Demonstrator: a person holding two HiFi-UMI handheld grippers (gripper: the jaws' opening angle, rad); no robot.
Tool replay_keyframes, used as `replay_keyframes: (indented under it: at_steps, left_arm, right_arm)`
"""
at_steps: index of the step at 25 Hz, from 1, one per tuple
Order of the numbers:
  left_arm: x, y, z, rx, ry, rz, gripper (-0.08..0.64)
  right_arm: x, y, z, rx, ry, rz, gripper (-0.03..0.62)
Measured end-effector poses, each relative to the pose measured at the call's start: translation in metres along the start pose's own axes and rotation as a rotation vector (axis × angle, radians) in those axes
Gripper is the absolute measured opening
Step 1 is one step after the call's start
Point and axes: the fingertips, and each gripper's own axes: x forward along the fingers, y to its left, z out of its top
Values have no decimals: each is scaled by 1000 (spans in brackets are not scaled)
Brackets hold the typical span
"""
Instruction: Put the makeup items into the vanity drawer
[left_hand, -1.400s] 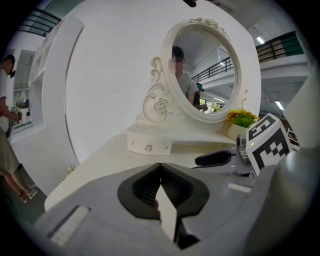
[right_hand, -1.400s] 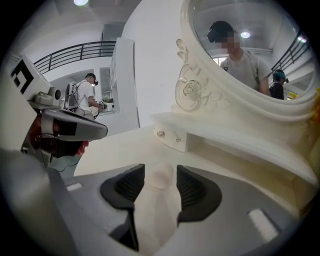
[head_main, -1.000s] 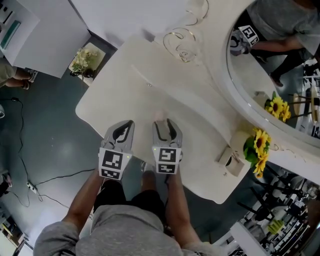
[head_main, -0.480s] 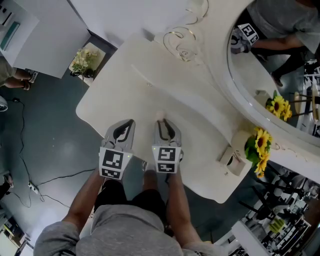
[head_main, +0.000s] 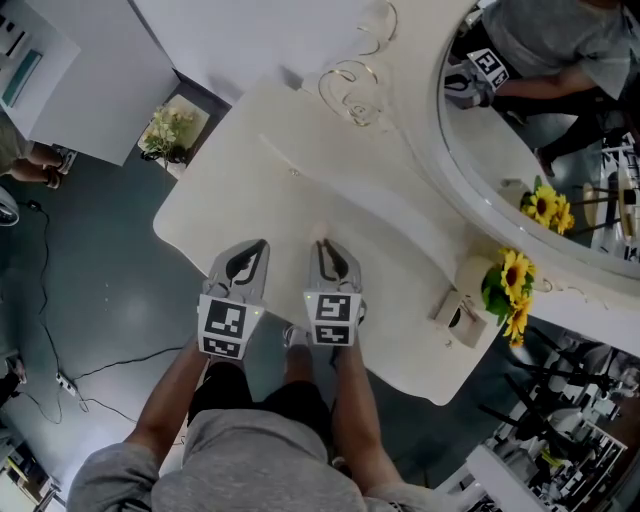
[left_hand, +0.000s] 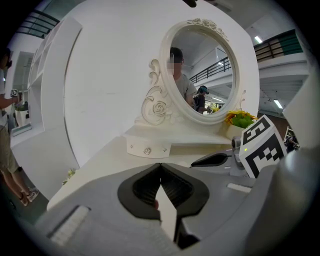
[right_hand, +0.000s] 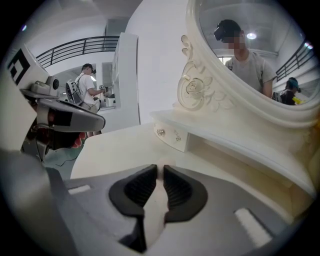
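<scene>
Right gripper (right_hand: 160, 172) taking up one makeup item (right_hand: 167, 163) near the front edge of the counter (head_main: 230, 200).
Item: small, pale pink, kind not legible, low on the counter about midway along the front edge. Right jaws have just been closing and now grip it between the ribbed pads. Left gripper (left_hand: 160, 166): jaws closed, empty, just beside the right one, over the same edge. Drawer (right_hand: 172, 136): small, one knob, shut, at the counter's back edge towards the left, under the shelf below the mirror (head_main: 560, 130). Handling advice: confirm the pinch is firm and centred before lifting; lift straight up; the shut drawer likely needs the left gripper to pull the knob first. Risk: a soft or slim item may slip or twist.
</scene>
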Motion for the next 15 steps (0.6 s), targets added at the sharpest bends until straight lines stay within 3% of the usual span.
replay_keyframes:
  at_steps: [9, 15]
  left_arm:
    - [-11, -29, 44, 59, -64, -51, 11]
    - [-14, -61, 81, 115, -119, -118, 11]
  right_arm:
    - [-49, -19, 30, 11, -71, -68, 49]
    - [-93, -46, 48, 31, -123, -156, 49]
